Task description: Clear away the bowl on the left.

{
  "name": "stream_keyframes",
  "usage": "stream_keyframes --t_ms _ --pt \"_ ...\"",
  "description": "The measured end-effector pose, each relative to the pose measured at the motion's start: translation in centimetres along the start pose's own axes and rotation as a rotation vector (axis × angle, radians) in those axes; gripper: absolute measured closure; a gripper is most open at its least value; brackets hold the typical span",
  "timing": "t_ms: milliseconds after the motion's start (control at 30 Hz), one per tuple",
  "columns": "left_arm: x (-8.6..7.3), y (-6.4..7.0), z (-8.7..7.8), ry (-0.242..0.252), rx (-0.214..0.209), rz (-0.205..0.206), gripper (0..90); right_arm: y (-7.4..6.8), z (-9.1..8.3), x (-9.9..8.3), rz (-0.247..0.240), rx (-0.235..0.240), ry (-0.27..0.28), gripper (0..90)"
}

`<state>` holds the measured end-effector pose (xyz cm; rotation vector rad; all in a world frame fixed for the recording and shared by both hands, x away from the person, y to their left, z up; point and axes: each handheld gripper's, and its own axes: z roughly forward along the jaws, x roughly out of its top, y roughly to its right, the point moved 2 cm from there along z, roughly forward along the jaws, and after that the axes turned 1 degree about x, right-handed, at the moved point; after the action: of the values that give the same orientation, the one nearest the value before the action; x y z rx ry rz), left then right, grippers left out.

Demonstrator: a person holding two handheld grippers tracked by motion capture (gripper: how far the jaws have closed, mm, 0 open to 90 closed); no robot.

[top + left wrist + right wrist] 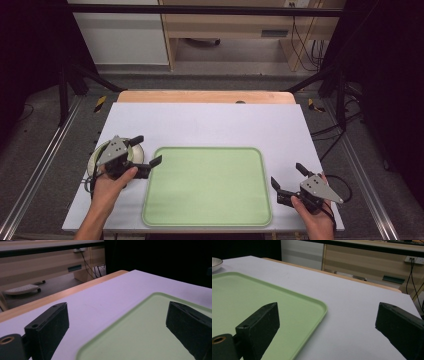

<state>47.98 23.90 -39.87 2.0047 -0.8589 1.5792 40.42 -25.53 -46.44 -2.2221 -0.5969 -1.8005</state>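
- Lying flat at the middle of the white table [210,122], the green tray [207,186] holds nothing.
- Left gripper [148,151] hovers at the tray's left edge, above a pale bowl [95,159], jaws spread.
- Right gripper [288,176] waits just beside the tray's right edge, jaws spread wide.

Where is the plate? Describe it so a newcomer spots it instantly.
Start at the large pale green rectangular plastic tray in the middle of the white table. Just off its left edge, under the left tongs, sits a round white plate with a dark rim. It is the table's one round dish.
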Motion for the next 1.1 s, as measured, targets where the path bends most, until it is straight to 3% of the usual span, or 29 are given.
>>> stream_keyframes --t_ms 33,67,133,167,267,433,500,567,633,933,1100 --pt "0.4 -0.4 0.1 -0.007 0.015 0.002 4.7 -0.1 0.1 0.0 0.01 -0.003 -0.004 5.6" --pt "0.8 -0.8 0.2 -0.023 0.059 0.041 5.0 -0.2 0.2 0.0 0.005 -0.007 -0.005 5.7" --pt "0.8 -0.9 0.1 -0.016 0.063 0.043 5.0 -0.2 0.3 0.0 -0.004 -0.007 -0.008 5.7" --pt "0.5 -1.1 -0.1 -0.046 0.074 0.062 5.0 -0.4 0.4 0.0 -0.014 -0.005 -0.015 5.8" --pt "0.2 -1.1 -0.5 -0.07 0.102 0.086 5.0 -0.5 0.6 0.1 -0.016 0.003 -0.014 5.7" --pt "-0.8 -2.0 -1.9 -0.095 0.144 0.055 5.0 -0.7 0.5 0.3 -0.023 0.007 -0.016 5.5" --pt "-1.1 -2.7 -2.7 -0.114 0.181 0.052 5.2 -0.7 0.4 0.3 -0.025 0.005 -0.013 5.4" --pt "-1.4 -3.9 -3.7 -0.105 0.218 0.006 5.5 -0.6 0.3 0.4 -0.021 0.003 -0.013 5.3" --pt "-1.5 -4.5 -4.1 -0.1 0.236 -0.014 5.7 -0.5 0.2 0.4 -0.017 -0.002 -0.01 5.2" --pt "-3.0 -6.8 -5.8 -0.098 0.294 -0.091 6.0 -0.5 0.5 0.3 -0.013 -0.007 -0.01 4.9" --pt "-3.4 -7.5 -6.3 -0.104 0.324 -0.111 6.1 -0.6 0.5 0.3 -0.015 -0.009 -0.011 4.8"
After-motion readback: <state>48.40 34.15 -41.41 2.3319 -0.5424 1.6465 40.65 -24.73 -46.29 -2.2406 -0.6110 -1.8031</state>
